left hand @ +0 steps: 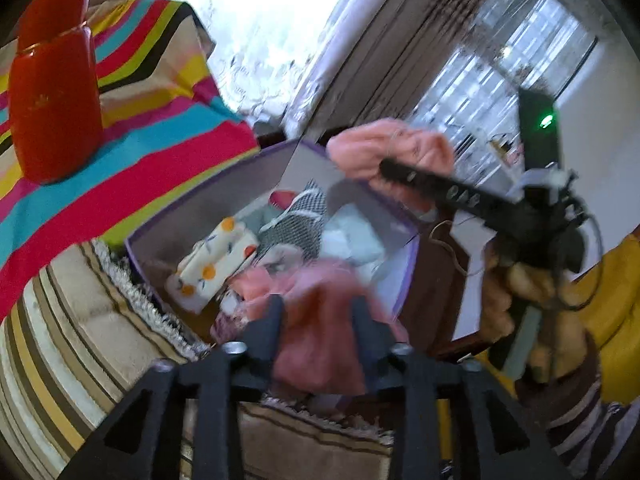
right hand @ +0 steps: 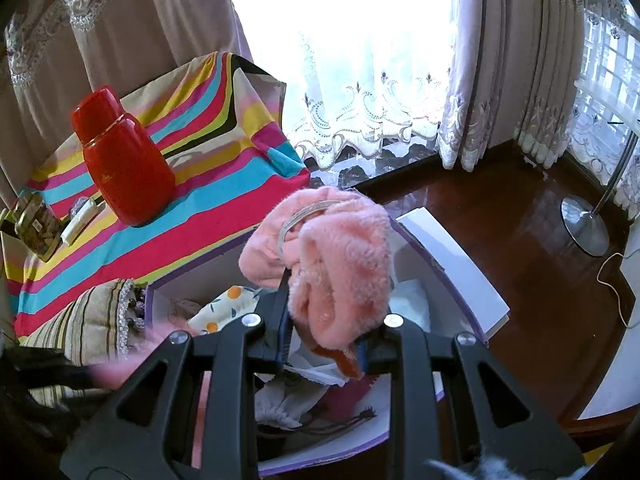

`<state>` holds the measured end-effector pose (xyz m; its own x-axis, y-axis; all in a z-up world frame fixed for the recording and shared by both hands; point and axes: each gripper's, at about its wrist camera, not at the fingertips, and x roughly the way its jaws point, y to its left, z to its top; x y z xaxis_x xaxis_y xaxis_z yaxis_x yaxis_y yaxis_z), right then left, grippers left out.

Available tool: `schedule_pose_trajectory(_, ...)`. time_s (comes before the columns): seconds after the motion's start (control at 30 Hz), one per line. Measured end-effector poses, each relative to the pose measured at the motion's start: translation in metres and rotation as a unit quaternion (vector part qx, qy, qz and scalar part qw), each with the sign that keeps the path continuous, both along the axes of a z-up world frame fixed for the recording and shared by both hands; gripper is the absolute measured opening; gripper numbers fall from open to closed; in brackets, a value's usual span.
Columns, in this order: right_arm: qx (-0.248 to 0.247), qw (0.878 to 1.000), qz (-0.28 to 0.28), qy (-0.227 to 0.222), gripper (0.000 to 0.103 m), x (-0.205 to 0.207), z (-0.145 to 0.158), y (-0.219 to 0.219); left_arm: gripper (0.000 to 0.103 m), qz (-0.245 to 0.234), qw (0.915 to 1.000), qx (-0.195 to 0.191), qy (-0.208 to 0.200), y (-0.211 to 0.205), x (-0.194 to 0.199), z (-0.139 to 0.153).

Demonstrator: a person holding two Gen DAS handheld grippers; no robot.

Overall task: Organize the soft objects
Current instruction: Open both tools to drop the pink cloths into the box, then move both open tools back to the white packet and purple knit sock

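Left wrist view: a pink cloth (left hand: pixel 320 332) lies between the left gripper's (left hand: pixel 318 312) parted fingers over the box (left hand: pixel 208 208); it should be dropped clear.
Right wrist view: the right gripper (right hand: pixel 324 312) is clamped on a fluffy pink piece (right hand: pixel 336 252), to be lowered into the box (right hand: pixel 452 264) before release.

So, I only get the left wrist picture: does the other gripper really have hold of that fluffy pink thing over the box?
Observer: Yes. The right gripper pinches the pink plush piece low down, between blue pads.
Visitor: Anything beside the red flask?
Observer: A small tin lies on the striped cloth, left of the flask in the right wrist view.
Visitor: And on the floor?
Observer: A lamp stand's round metal base stands on the dark wooden floor.
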<state>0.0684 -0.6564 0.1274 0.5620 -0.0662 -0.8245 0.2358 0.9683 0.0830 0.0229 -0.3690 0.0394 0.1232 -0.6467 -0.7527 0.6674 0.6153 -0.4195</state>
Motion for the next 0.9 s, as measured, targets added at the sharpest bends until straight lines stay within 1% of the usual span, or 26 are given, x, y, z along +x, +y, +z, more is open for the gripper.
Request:
schedule_pose_trajectory(0.07, 0.001, 1.0, 0.002, -0.003, 0.029, 0.0, 0.001, 0.001, 0.045, 0.013, 0.9998, -0.014, 0.007, 0.007, 0.006, 0.002)
schedule_pose_trajectory(0.13, 0.001, 1.0, 0.005, -0.005, 0.029, 0.0, 0.002, 0.001, 0.051, 0.036, 0.9991, -0.023, 0.006, 0.018, 0.015, 0.006)
schedule_pose_trajectory(0.2, 0.003, 1.0, 0.006, -0.004, 0.029, 0.004, 0.002, 0.003, 0.051, 0.06, 0.9978, -0.027, 0.006, 0.029, 0.023, 0.006)
schedule_pose_trajectory(0.27, 0.001, 1.0, 0.01, -0.002, 0.03, 0.01, 0.001, 0.006, 0.051, 0.084, 0.9957, -0.036, 0.015, 0.042, 0.034, 0.005)
schedule_pose_trajectory(0.37, 0.001, 1.0, 0.013, 0.001, 0.035, 0.023, -0.002, 0.011, 0.051, 0.106, 0.9932, -0.044, 0.015, 0.057, 0.041, 0.006)
schedule_pose_trajectory(0.43, 0.003, 1.0, 0.014, 0.005, 0.047, 0.034, -0.005, 0.013, 0.051, 0.116, 0.9919, -0.048, 0.014, 0.063, 0.046, 0.006)
schedule_pose_trajectory(0.47, 0.005, 1.0, 0.017, 0.008, 0.05, 0.041, -0.007, 0.014, 0.051, 0.12, 0.9914, -0.049, 0.013, 0.066, 0.049, 0.006)
schedule_pose_trajectory(0.5, 0.006, 1.0, 0.02, 0.011, 0.056, 0.044, -0.008, 0.017, 0.051, 0.124, 0.9909, -0.05, 0.012, 0.07, 0.05, 0.006)
schedule_pose_trajectory(0.6, 0.002, 0.999, 0.031, 0.008, 0.063, 0.053, -0.007, 0.027, 0.051, 0.134, 0.9896, -0.053, 0.011, 0.077, 0.056, 0.003)
schedule_pose_trajectory(0.73, -0.001, 0.999, 0.038, 0.011, 0.064, 0.06, -0.005, 0.037, 0.051, 0.151, 0.9868, -0.056, 0.009, 0.091, 0.065, 0.005)
schedule_pose_trajectory(0.9, 0.006, 0.998, 0.059, 0.006, 0.064, 0.065, 0.001, 0.057, 0.051, 0.186, 0.9805, -0.063, 0.001, 0.118, 0.08, 0.011)
